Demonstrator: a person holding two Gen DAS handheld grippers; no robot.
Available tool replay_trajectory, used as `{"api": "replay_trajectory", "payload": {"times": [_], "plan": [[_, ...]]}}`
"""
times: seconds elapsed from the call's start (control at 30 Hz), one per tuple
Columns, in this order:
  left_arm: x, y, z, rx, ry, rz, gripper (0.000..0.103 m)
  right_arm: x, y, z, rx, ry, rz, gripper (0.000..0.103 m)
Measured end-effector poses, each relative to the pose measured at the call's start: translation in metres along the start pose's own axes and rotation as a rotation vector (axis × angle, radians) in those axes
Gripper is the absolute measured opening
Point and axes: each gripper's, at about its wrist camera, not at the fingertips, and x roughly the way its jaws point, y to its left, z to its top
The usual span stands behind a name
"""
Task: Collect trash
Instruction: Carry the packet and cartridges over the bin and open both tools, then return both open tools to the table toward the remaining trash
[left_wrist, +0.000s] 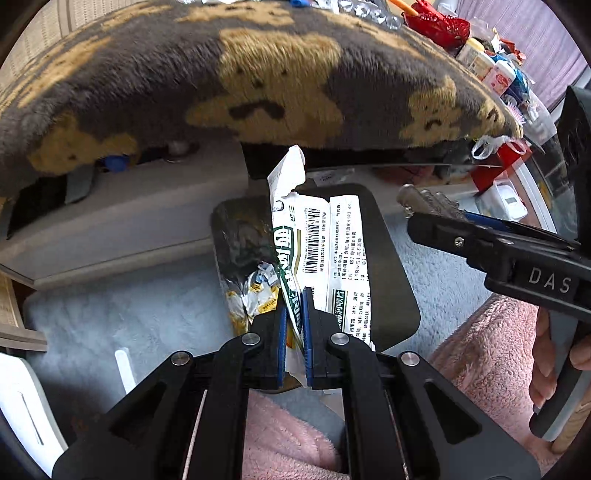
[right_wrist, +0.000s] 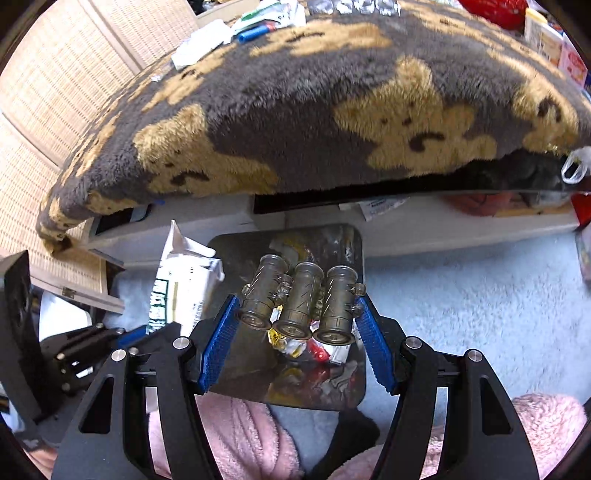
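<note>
My left gripper (left_wrist: 294, 295) is shut on a white and green paper packet (left_wrist: 325, 236) with a barcode, held upright above a black trash bin (left_wrist: 395, 258) that holds wrappers. My right gripper (right_wrist: 295, 310) is shut on a strip of three clear plastic vials (right_wrist: 295, 302), gripped at the strip's two ends, over the same bin (right_wrist: 236, 251). In the left wrist view the right gripper (left_wrist: 410, 216) and vials (left_wrist: 424, 199) come in from the right, over the bin's far right rim. The packet (right_wrist: 181, 280) shows at left in the right wrist view.
A grey and tan bear-patterned blanket (left_wrist: 258, 81) covers the table above the bin. Clutter (left_wrist: 491, 66) sits on the table's far right. A light blue rug (right_wrist: 480, 302) lies around the bin. Pink fleece (left_wrist: 491, 350) is close below. A wicker panel (right_wrist: 55, 92) stands left.
</note>
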Motion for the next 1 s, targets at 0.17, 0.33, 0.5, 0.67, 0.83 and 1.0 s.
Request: {"api": "replay_trajectory", "payload": {"times": [0.17, 0.33, 0.5, 0.67, 0.83, 1.0], "plan": [[0.007, 0.0, 0.004, 0.002, 0.009, -0.003, 0.007, 0.01, -0.001, 0.002, 0.014, 0.023, 0.01, 0.065], [0.01, 0.0, 0.008, 0.006, 0.013, -0.002, 0.014, 0.015, 0.002, 0.006, 0.017, 0.035, 0.02, 0.067], [0.008, 0.0, 0.009, -0.004, 0.009, 0.011, 0.036, 0.014, 0.004, 0.009, 0.008, 0.037, 0.014, 0.07], [-0.001, 0.003, 0.009, -0.004, -0.009, 0.028, 0.052, 0.006, 0.002, 0.011, 0.006, 0.018, -0.009, 0.08], [-0.015, 0.006, 0.01, -0.007, -0.038, 0.048, 0.079, -0.006, -0.001, 0.013, -0.007, -0.018, -0.048, 0.096], [-0.037, 0.016, 0.018, -0.028, -0.079, 0.062, 0.095, -0.024, -0.007, 0.022, 0.0, -0.065, -0.059, 0.099]]}}
